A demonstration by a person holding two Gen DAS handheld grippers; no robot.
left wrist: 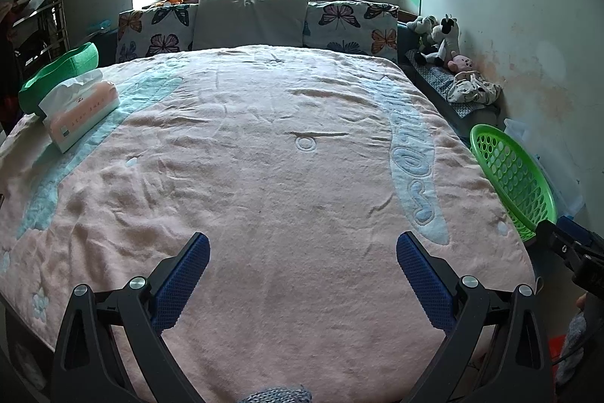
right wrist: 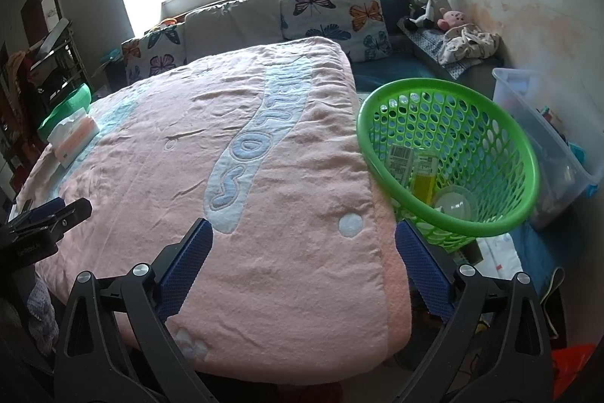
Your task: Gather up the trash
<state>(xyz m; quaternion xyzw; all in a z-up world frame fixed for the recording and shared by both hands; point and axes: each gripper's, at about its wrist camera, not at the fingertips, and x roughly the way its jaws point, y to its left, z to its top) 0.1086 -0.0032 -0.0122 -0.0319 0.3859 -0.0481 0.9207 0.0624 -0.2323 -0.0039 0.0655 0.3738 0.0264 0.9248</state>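
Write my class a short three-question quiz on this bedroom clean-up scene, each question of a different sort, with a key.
1. True or false: the right gripper is shut on a bottle.
2. Where does the round green perforated plastic basket stand? A) on the pink blanket B) beside the bed's right edge C) on the windowsill
3. Fill in: the pink-and-white tissue pack lies on the bed's ____ side.

Key: 1 false, both the right and the left gripper are open and empty; 2 B; 3 left.
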